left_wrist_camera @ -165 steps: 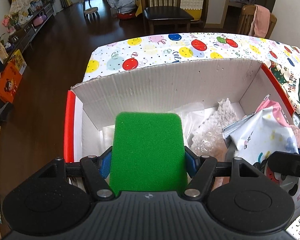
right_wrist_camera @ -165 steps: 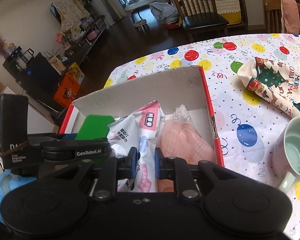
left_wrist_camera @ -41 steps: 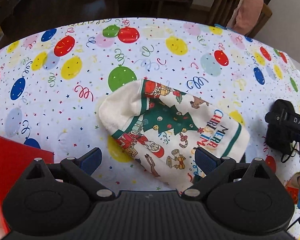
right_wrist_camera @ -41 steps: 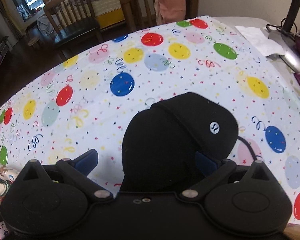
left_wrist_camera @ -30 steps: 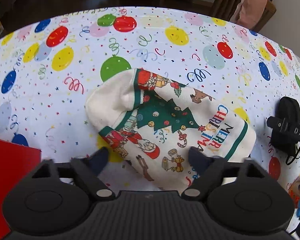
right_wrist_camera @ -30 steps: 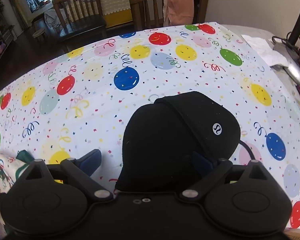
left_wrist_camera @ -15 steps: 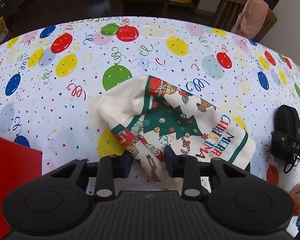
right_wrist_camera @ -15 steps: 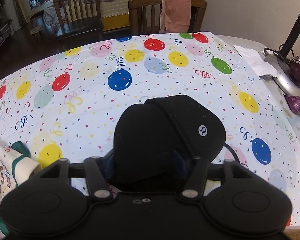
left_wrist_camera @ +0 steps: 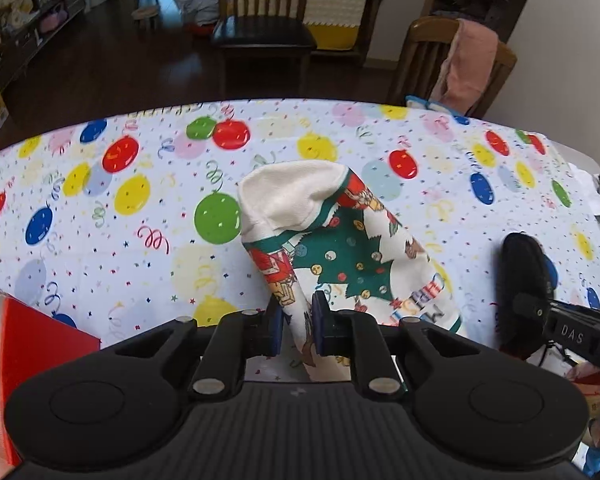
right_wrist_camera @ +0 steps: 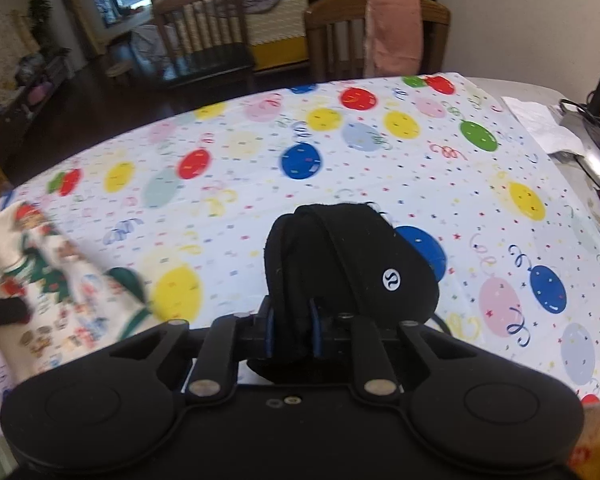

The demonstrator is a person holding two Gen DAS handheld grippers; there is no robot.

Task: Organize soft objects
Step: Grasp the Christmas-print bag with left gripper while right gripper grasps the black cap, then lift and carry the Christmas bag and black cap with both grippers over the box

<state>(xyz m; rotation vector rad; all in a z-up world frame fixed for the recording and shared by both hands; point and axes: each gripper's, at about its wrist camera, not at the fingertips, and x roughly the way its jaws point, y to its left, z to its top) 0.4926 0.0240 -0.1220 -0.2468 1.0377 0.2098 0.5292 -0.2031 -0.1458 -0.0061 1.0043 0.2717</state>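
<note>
Balloon-print tablecloth (left_wrist_camera: 132, 216) – left gripper (left_wrist_camera: 296, 326) pinches a Christmas cloth (left_wrist_camera: 340, 248); right gripper (right_wrist_camera: 292, 334), jaws closing, squeezes a black cap (right_wrist_camera: 340, 256).

The other gripper's black body (left_wrist_camera: 576, 334) has white letters that say "DAS". The Christmas cloth (left_wrist_camera: 352, 264) shows part of a word, "HRIS". The black cap (right_wrist_camera: 352, 264) has a small round white logo.

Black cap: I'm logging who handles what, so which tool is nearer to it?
Right. The right tool is closing on the black cap, fabric between its pads; the left tool pinches the Christmas cloth beside it.
</note>
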